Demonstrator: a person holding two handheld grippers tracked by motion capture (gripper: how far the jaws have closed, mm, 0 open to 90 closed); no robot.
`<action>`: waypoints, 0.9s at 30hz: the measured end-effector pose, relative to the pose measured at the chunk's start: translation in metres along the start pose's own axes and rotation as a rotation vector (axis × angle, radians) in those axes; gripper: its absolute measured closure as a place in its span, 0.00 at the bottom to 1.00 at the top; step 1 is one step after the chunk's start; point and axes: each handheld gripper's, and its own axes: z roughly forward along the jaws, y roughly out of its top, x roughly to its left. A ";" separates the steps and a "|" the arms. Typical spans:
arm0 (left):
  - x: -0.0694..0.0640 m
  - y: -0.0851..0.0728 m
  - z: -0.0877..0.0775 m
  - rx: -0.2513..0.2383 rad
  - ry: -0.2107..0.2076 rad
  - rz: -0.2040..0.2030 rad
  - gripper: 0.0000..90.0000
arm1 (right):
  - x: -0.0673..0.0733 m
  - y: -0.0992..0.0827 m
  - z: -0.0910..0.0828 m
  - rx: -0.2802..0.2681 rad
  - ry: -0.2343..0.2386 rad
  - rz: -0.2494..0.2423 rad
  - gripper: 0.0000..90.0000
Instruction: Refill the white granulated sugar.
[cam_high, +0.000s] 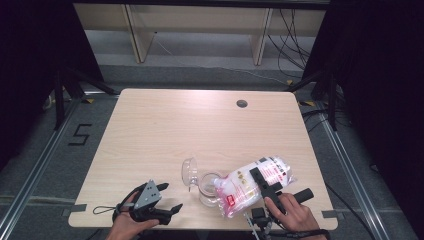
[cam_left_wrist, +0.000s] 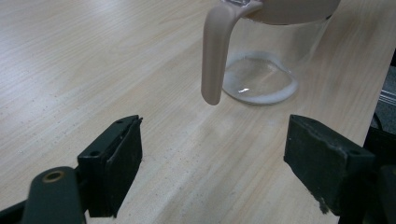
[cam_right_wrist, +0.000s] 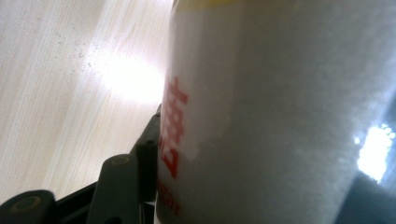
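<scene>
my right claw (cam_high: 266, 181) is clamped on a white bag with red print (cam_high: 252, 185), holding it tilted with its low end at the mouth of the clear jug (cam_high: 207, 189) near the front edge of the tabletop (cam_high: 165, 130). my left claw (cam_high: 165, 200) sits spread wide and empty just left of the jug, jaws pointing at its beige handle (cam_left_wrist: 215, 51). the jug's lid (cam_high: 189, 173) is tipped open.

In the right gripper view the bag (cam_right_wrist: 261, 112) hides the right-hand jaw and runs past the top edge. In the left gripper view the jar (cam_left_wrist: 271, 51) is cut off at the top edge. The bag's print is too small to read from the high view.
</scene>
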 end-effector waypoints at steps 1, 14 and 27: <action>0.000 0.000 0.000 0.000 0.000 0.000 0.21 | 0.000 0.000 0.000 0.000 -0.002 -0.002 0.53; 0.003 0.001 -0.003 0.007 -0.004 0.012 0.21 | 0.000 0.000 -0.001 0.010 0.000 -0.006 0.53; 0.002 0.001 -0.005 0.012 0.006 -0.001 0.21 | -0.003 0.000 -0.003 0.010 -0.014 -0.048 0.54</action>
